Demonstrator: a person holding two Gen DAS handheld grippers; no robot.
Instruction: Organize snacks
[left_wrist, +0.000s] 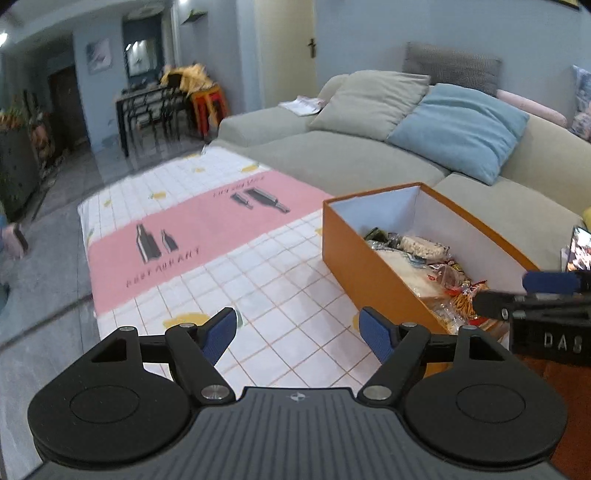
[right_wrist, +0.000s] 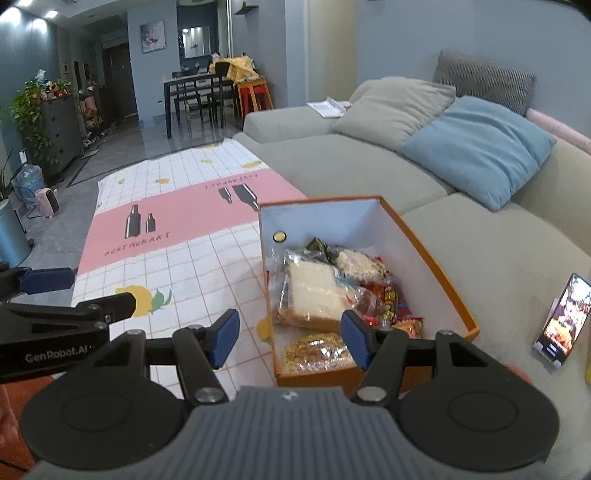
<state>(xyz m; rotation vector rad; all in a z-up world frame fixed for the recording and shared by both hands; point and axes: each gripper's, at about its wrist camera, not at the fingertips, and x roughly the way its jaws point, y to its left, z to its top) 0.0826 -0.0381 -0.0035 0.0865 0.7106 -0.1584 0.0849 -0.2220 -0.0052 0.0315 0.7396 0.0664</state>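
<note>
An orange box (right_wrist: 439, 273) with white inner walls stands on the tablecloth's right side, next to the sofa. It holds several snack packets, among them a wrapped sandwich (right_wrist: 314, 291), red packets (right_wrist: 391, 299) and a noodle pack (right_wrist: 317, 350). The box also shows in the left wrist view (left_wrist: 354, 258). My left gripper (left_wrist: 299, 334) is open and empty above the cloth, left of the box. My right gripper (right_wrist: 290, 338) is open and empty over the box's near left corner. Each gripper shows at the edge of the other's view.
A white grid tablecloth (left_wrist: 177, 229) with a pink band covers the low table. A grey sofa (right_wrist: 332, 162) with beige and blue cushions runs along the right. A phone (right_wrist: 565, 321) stands propped on the sofa seat. A dining table and chairs stand far back.
</note>
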